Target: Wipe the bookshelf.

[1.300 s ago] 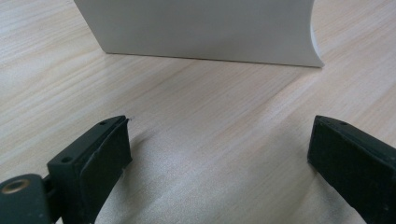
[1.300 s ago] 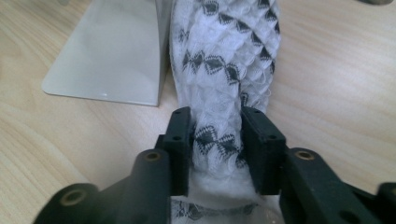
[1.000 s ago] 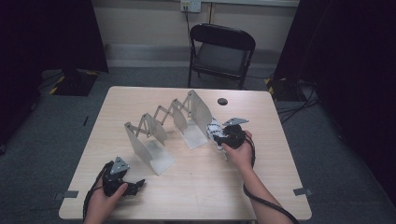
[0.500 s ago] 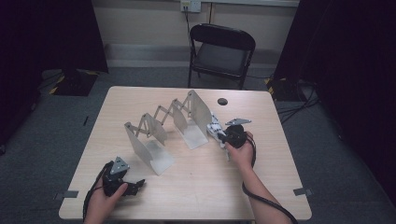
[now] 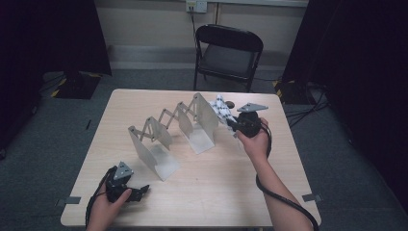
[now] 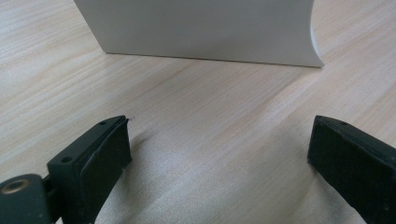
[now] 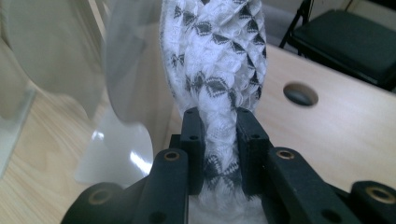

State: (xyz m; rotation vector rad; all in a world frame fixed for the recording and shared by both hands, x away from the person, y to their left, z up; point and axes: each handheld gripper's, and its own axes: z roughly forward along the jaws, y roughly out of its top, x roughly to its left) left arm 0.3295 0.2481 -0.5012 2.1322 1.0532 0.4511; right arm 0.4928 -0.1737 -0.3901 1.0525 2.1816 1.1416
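Observation:
A white cloth with a black diamond pattern (image 5: 221, 107) (image 7: 215, 56) is bunched between the pads of my right gripper (image 5: 231, 122) (image 7: 219, 128). Those jaws have just been closing and are now shut on it. The cloth hangs above the table, close to the far right panel of a folding scissor rack (image 5: 179, 126) with pale panels (image 7: 126, 70). My left gripper (image 5: 139, 191) (image 6: 219, 144) rests at the table's near left corner, open, with bare wood between its jaws. One rack panel's foot (image 6: 201, 28) stands just ahead of it.
The wooden table (image 5: 216, 192) has a dark round spot (image 5: 231, 103) (image 7: 300, 93) near its far edge, behind the cloth. A black folding chair (image 5: 228, 53) stands beyond the table. A cable trails from the right hand off the near right side.
My right gripper has closed on the patterned cloth beside the rack and risen with it. The left gripper has stayed where it was.

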